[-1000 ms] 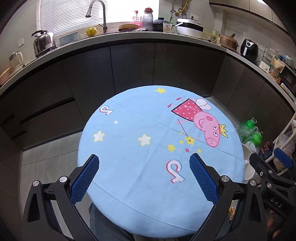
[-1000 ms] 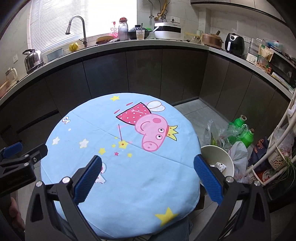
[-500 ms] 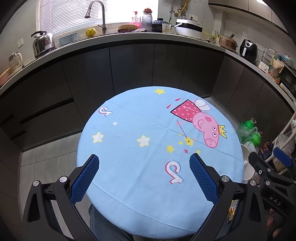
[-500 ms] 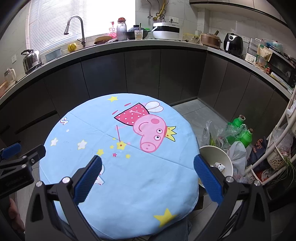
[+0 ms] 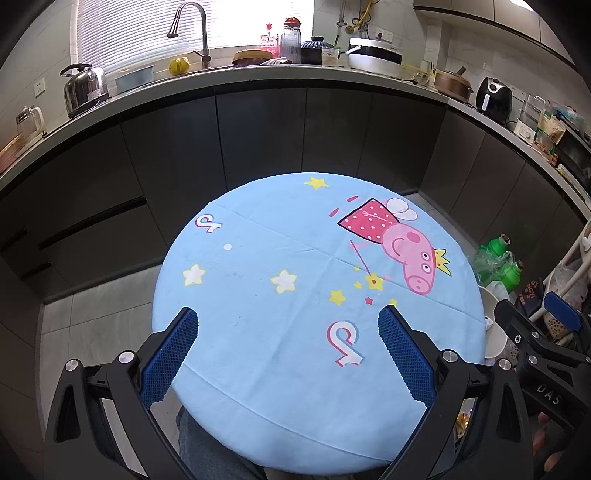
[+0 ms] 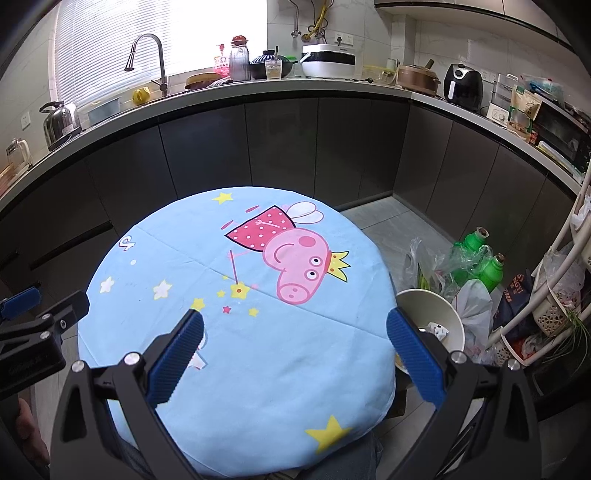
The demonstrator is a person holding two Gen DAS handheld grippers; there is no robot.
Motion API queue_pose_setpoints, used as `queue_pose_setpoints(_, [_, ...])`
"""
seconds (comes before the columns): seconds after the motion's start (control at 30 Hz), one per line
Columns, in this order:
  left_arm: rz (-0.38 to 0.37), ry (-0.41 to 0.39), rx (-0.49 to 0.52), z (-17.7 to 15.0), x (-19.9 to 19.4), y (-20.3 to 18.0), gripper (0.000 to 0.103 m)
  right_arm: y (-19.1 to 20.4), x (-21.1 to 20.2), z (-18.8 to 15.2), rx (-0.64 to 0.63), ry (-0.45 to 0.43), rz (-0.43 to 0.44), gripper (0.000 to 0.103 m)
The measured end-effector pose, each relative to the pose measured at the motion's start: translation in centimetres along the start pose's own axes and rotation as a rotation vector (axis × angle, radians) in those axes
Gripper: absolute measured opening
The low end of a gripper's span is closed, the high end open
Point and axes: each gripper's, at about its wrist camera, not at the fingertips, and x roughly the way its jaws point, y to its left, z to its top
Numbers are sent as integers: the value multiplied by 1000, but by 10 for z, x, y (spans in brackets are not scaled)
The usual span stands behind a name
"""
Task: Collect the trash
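A round table under a light blue cartoon-pig cloth (image 5: 295, 295) (image 6: 258, 332) fills both views, with no loose item on it. My left gripper (image 5: 286, 325) hovers open over the table's near edge, nothing between its blue pads. My right gripper (image 6: 295, 326) is open too, above the near right part of the table. A white bin (image 6: 439, 310) stands on the floor right of the table with a crumpled white scrap (image 6: 437, 329) inside; its rim (image 5: 493, 325) shows in the left wrist view. The right gripper's body (image 5: 535, 343) shows at the far right there.
Green bottles (image 6: 476, 258) and plastic bags (image 6: 472, 306) crowd the floor beside the bin, next to a white rack (image 6: 561, 280). Dark cabinets (image 5: 258, 136) curve behind the table under a counter with a kettle (image 5: 83, 90), tap (image 5: 192, 33) and appliances. Grey floor tiles (image 5: 92, 325) lie on the left.
Both grippers have drifted slightly; the table looks a little further off and lower in the views. Jaws stay open and nothing was picked up.
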Motion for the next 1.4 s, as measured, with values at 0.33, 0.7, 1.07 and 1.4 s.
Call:
queue_pose_setpoints(0.33, [-9, 0, 6, 2, 0, -2, 94, 0, 0, 0, -1, 1, -1, 100])
queue_pose_setpoints(0.7, [-13, 1, 8, 2, 1, -3, 94, 0, 0, 0, -1, 1, -1, 100])
queue_pose_setpoints(1.07, [-14, -3, 8, 3, 1, -3, 94, 0, 0, 1, -1, 0, 0, 100])
queue_pose_setpoints(1.4, [-19, -6, 12, 5, -1, -5, 94, 0, 0, 1, -1, 1, -1, 100])
